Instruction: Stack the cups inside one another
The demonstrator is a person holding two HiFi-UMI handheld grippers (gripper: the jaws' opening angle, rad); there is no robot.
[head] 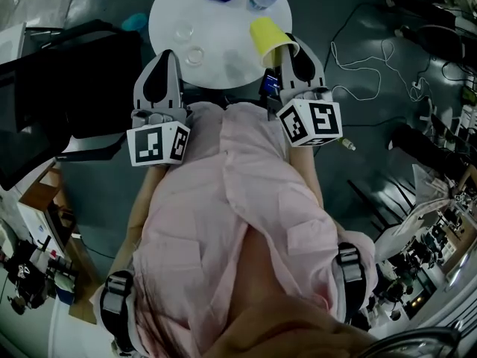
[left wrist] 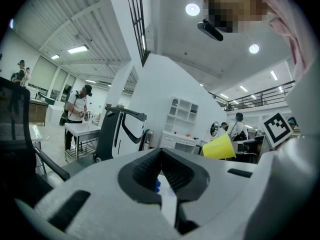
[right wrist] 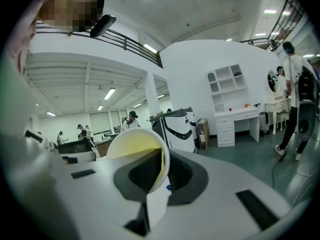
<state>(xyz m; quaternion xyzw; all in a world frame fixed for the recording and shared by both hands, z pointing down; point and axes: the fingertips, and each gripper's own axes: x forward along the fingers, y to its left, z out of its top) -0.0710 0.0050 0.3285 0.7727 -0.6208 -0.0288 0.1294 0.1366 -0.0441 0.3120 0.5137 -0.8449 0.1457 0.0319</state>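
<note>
The step in hand looks like carrying one cup to the others. The right tongs (head: 288,48) are pinched on the rim of the yellow cup (head: 270,37), with one side inside the cup and one side outside. The cup is tipped on its side in the air, just over the near edge of the round white bench (head: 223,21). Two clear cups (head: 195,54) sit on the bench, near the left tongs (head: 165,54). The left tongs are closed up tight with nothing in them. Next, I think the yellow cup has to be turned upright, lined up over a clear cup and pushed gently down inside.
</note>
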